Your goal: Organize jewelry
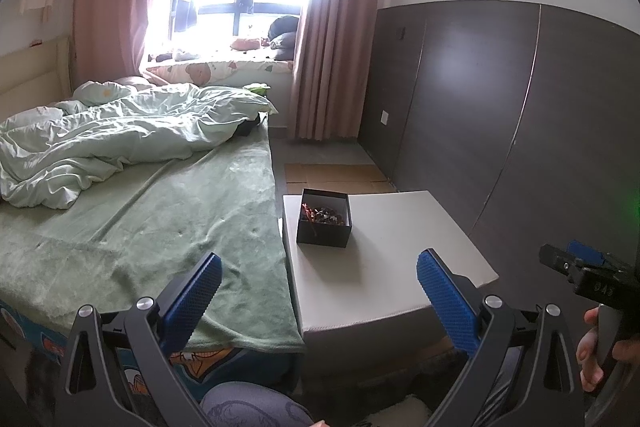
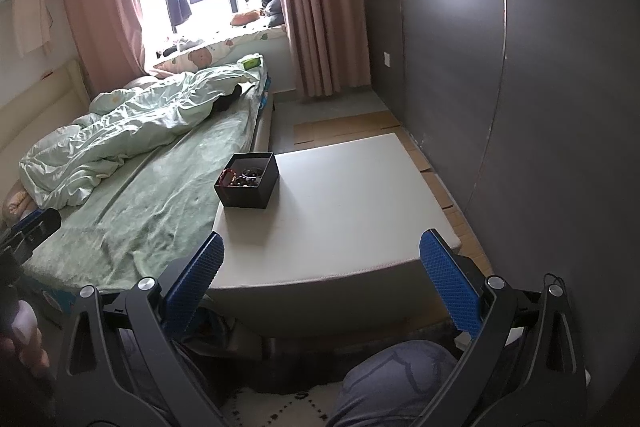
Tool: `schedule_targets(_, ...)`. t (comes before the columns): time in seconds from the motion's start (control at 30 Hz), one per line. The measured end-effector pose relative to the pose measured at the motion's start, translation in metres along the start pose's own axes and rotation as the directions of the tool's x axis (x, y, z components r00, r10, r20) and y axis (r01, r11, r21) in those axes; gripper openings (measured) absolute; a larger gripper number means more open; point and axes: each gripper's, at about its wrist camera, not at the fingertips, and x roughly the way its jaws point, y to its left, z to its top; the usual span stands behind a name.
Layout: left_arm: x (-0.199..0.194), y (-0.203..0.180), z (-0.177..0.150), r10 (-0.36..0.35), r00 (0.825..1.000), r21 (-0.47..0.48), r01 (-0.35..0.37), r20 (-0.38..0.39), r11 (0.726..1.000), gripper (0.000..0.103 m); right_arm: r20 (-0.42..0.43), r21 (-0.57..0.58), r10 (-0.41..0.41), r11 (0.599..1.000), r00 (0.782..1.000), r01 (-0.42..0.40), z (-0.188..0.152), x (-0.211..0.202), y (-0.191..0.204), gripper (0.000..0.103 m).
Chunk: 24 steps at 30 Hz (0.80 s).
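A small black open box (image 1: 324, 223) (image 2: 247, 185) stands at the far left corner of a low white table (image 1: 396, 259) (image 2: 340, 211). Beaded bracelets (image 1: 323, 215) (image 2: 245, 177), dark and red, lie heaped inside it. My left gripper (image 1: 319, 277) hangs open well short of the box, over the table's near edge and the bed's side. My right gripper (image 2: 322, 267) is also open and empty, above the table's near edge. The right gripper's body (image 1: 588, 277) shows at the right of the left wrist view, with a hand (image 1: 594, 351) holding it.
A bed (image 1: 160, 211) (image 2: 152, 187) with a green blanket and a rumpled quilt (image 1: 120, 131) lies against the table's left side. A dark panelled wall (image 1: 500, 107) (image 2: 500, 67) runs along the right. Cardboard sheets (image 1: 336, 173) cover the floor beyond the table. The person's knee (image 2: 396, 383) is below.
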Motion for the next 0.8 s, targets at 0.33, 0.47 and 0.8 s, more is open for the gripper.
schedule_targets(0.33,0.002,-0.003,-0.001,-0.002,1.000,0.006,0.002,-0.003,1.000,0.095,-0.004,0.018,0.017,1.000,1.000,-0.017,-0.001,-0.003,0.001,0.098)
schedule_targets(0.47,0.003,-0.005,0.002,-0.005,1.000,0.012,0.005,0.000,1.000,0.095,-0.008,0.012,0.017,1.000,1.000,-0.017,-0.002,0.000,0.001,0.098)
schedule_targets(0.8,0.009,-0.013,0.003,-0.013,1.000,0.027,0.013,-0.022,1.000,0.095,-0.006,0.023,0.021,1.000,1.000,-0.021,-0.003,0.004,0.000,0.098)
